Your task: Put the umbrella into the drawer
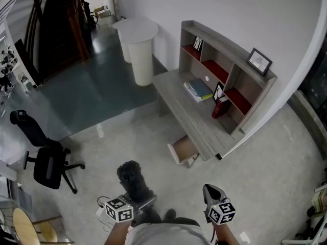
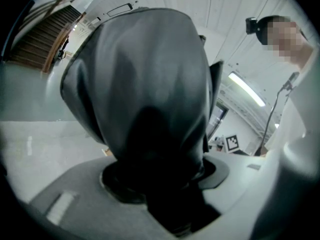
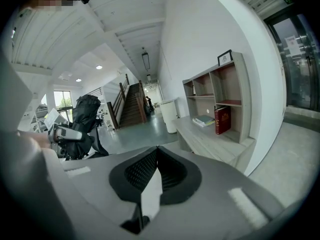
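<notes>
**Black umbrella gripped in left tongs; drawer open ahead**

Nearest the person, the left gripper is clenched on the folded black umbrella. The umbrella stands up from the jaws over the concrete floor, well short of the desk. In the left gripper view its dark fabric fills most of the frame and blocks the pads and the room ahead. The right gripper is alongside, jaws pressed together and empty; its own view shows the tips meeting.

A wooden seat at lower left is cut off by the frame edge. A black office chair stands to the left. The drawer is pulled out below the desk's near edge, and its inside cannot be made out.

On the desk lie stacked books, with a red book upright near them. A picture frame tops the hutch. A white pedestal stands at the desk's far end.

The drawer shows plainly only in the head view. The right gripper view alone shows the staircase clearly.
</notes>
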Demonstrator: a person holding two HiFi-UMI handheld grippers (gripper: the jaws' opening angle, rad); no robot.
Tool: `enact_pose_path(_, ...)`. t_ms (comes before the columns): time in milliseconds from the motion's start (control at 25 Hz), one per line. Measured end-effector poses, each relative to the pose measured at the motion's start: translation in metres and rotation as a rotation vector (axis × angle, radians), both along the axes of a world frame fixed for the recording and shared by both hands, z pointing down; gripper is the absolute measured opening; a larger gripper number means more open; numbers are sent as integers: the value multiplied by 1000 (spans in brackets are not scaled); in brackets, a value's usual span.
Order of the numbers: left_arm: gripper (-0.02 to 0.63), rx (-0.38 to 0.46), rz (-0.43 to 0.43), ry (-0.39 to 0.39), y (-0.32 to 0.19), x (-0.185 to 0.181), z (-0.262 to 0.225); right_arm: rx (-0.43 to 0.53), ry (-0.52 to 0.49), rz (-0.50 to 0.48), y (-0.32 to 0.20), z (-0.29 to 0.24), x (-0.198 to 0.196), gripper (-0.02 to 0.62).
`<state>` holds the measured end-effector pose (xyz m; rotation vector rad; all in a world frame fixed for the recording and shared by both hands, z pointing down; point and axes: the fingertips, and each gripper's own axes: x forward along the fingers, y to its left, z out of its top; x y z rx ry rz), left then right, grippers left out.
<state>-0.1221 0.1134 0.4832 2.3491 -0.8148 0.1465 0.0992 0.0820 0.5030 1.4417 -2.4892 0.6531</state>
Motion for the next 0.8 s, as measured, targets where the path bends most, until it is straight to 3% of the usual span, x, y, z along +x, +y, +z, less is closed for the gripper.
enact_pose_path(320,247,-41,24,11,-40,1,16,-31,10,26,-27,15,-1,6)
enact_pose_path(640,247,-72,91,18,-101,-15,31,-56,8,118,-68,25,-13,5)
enact_pose_path(800,247,-72,140,-24,-135,-23,46,-81,24,168,-94,41,-20,5)
